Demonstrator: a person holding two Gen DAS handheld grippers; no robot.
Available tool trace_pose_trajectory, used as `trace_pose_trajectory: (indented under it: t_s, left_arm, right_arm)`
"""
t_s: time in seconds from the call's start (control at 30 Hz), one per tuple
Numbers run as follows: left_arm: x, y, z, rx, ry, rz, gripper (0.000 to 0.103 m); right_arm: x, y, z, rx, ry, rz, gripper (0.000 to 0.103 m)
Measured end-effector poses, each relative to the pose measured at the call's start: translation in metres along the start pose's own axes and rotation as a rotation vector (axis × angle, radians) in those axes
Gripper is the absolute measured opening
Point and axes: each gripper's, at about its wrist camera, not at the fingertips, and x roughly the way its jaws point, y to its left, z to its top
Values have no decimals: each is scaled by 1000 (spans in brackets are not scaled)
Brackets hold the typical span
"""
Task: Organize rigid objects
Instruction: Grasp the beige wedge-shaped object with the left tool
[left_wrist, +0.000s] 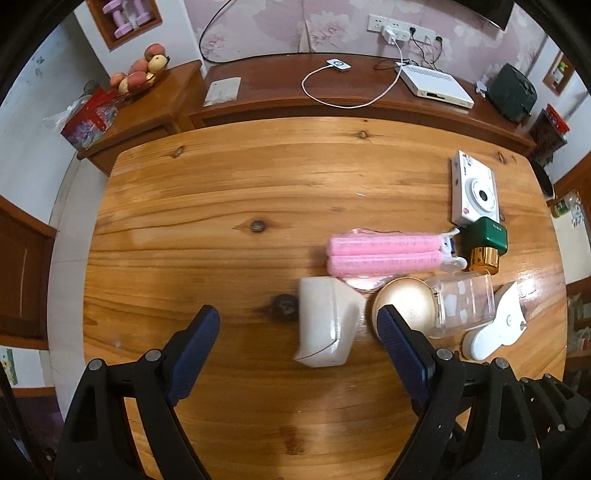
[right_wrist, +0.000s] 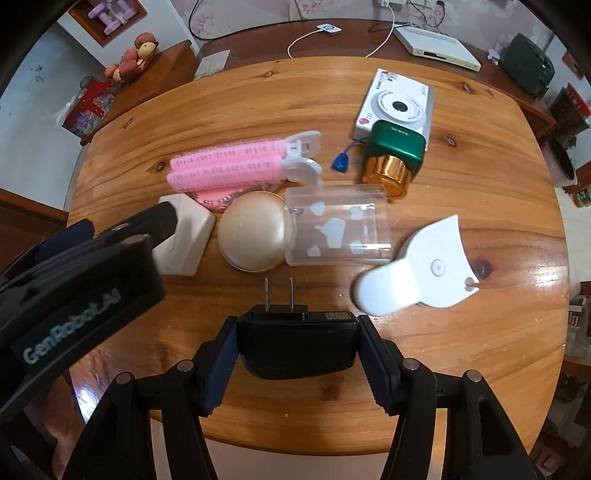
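My right gripper is shut on a black power adapter, its two prongs pointing away over the round wooden table. My left gripper is open above a white angular block, which shows between its fingers. In the right wrist view the left gripper covers the left side of that block. To the block's right lie a gold round compact, a clear cup on its side and a white fan-shaped gadget. Pink hair rollers lie behind.
A white camera and a green bottle with a gold cap sit at the far right of the table, a small blue tag beside them. Behind stands a sideboard with a white box, a cable and fruit.
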Motion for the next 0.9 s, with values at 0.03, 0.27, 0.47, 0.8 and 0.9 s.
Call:
trace_pose_trajectory:
  t_s: [0.03, 0.27, 0.47, 0.8, 0.9]
  left_arm:
    - [1, -3, 0, 6, 1, -1, 89]
    - [11, -13, 2, 20, 0, 11, 87]
    - [25, -13, 4, -6, 36, 13, 81]
    - [39, -3, 7, -78, 88, -18, 55]
    - [39, -3, 7, -81, 86, -8, 52]
  right_arm:
    - [0, -2, 0, 2, 1, 2, 63]
    - [2, -4, -2, 6, 5, 18, 63]
    - [-3, -11, -8, 7, 1, 40, 62]
    - [-1, -16, -12, 12, 11, 64, 63]
    - [-1, -18, -13, 14, 14, 68, 62]
